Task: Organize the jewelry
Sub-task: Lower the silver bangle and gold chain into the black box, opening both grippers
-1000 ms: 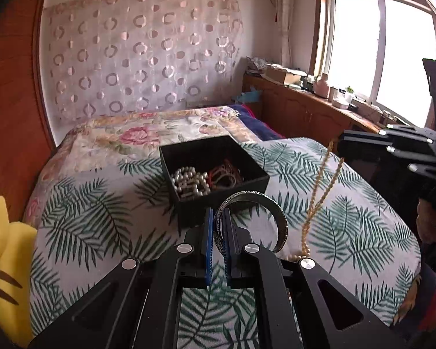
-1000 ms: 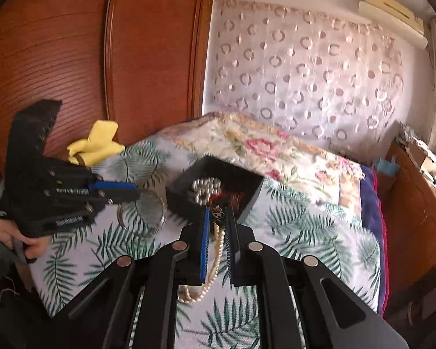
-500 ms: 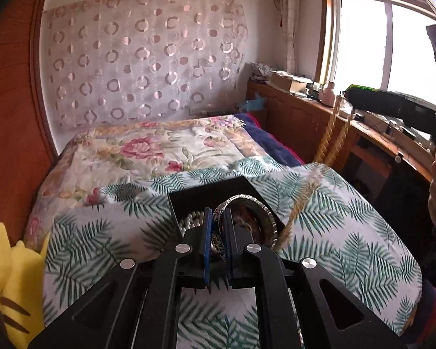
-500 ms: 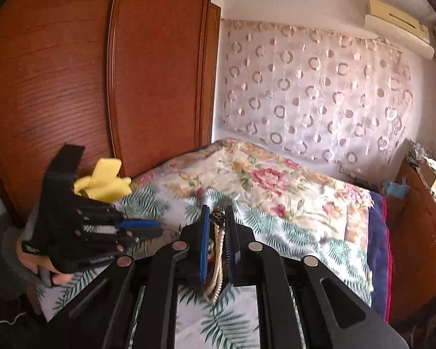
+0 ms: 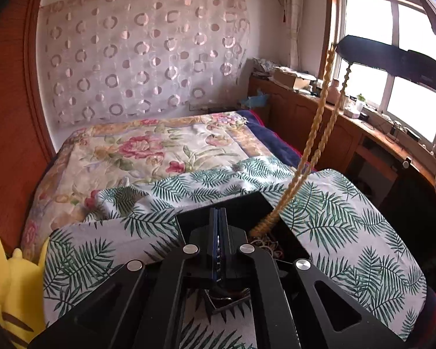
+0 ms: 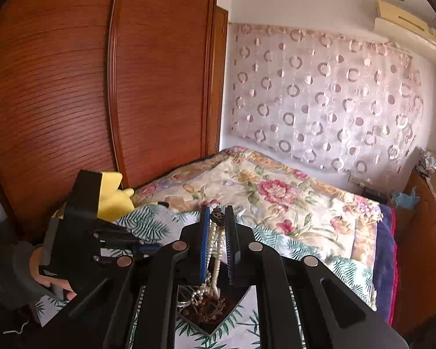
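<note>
Two tools hang over a black box point(image 5: 264, 203) that sits on a leaf-print cloth point(image 5: 348, 226) spread across the bed point(image 5: 148, 151).

From the left wrist view, the left tool point(image 5: 219, 218) has its jaws pressed together with almost no gap, tips over the box. Whether anything is pinched between them cannot be told; only a scrap of metal shows below the jaws, too hidden to name.

The right tool point(image 6: 218, 218) is narrowly parted and clamps a small dark clasp at its tips, from which a pearl necklace point(image 6: 215, 250) hangs in a double strand. The strand runs down between the fingers point(image 6: 205, 244) into the box point(image 6: 209, 314), where its lower end lies on a tangle of other jewelry point(image 6: 206, 305). In the left view the same necklace point(image 5: 319, 122) shows as a long yellowish line, stretched from the right tool point(image 5: 372, 55) high by the window point(image 5: 392, 67) down into the box, close beside the left tool's tips.

In the right view the left tool point(image 6: 148, 248) appears at lower left, held by a hand point(image 6: 43, 279) in a grey sleeve. A yellow plush toy point(image 5: 5, 290) lies at the cloth's edge, near the wooden wardrobe point(image 6: 101, 87).
</note>
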A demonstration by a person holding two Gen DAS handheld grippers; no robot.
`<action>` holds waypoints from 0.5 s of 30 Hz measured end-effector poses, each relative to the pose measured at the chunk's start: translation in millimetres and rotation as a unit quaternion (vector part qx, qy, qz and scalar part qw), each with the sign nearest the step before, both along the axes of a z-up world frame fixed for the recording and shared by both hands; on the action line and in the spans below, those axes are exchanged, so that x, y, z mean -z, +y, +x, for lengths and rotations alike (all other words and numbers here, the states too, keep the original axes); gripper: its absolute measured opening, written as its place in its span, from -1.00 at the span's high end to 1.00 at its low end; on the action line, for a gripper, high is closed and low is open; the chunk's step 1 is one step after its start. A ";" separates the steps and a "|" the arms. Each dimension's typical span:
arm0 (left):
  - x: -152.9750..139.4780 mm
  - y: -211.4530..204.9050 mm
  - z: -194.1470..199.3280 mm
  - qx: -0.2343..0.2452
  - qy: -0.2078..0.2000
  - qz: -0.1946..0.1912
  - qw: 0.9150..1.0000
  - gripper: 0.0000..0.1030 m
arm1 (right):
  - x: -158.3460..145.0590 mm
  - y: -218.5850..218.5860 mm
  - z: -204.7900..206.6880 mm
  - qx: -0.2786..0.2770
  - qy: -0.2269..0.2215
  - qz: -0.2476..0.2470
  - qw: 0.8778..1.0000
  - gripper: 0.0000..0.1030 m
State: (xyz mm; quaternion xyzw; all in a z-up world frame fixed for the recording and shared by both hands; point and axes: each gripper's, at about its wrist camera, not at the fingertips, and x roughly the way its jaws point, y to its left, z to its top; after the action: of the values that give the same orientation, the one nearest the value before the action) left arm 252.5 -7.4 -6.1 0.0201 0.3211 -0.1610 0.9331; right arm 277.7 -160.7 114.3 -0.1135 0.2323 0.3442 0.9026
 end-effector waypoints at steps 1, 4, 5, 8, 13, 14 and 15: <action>2.2 0.7 0.1 0.000 0.003 0.000 1.000 1.00 | 6.5 1.4 3.1 -0.003 0.011 -0.002 1.000 0.77; 6.8 4.8 -0.3 -0.004 0.008 -0.001 1.000 1.00 | 28.0 6.2 8.4 -0.006 0.034 -0.011 0.999 0.77; 7.7 5.2 -0.6 -0.005 0.009 -0.002 1.000 1.00 | 35.7 7.8 10.4 -0.007 0.045 -0.013 0.999 0.77; 9.6 7.6 -2.6 -0.010 0.011 -0.004 1.000 1.00 | 56.7 14.0 13.5 -0.008 0.069 -0.020 0.997 0.77; 15.5 10.3 -10.5 -0.020 0.013 -0.001 1.000 0.99 | 85.2 17.8 15.5 0.002 0.098 -0.023 0.995 0.75; 16.7 11.6 -12.1 -0.023 0.013 -0.001 1.000 0.95 | 89.8 18.2 15.5 0.006 0.101 -0.023 0.995 0.75; 17.6 12.3 -13.5 -0.026 0.014 -0.002 1.000 0.83 | 93.5 18.4 13.8 0.008 0.104 -0.023 0.994 0.75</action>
State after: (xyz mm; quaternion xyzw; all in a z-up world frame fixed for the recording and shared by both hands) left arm 239.0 4.9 -23.7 0.0081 0.3345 -0.1378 0.9322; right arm 291.5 -142.3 20.8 -0.0964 0.3333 0.3412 0.8736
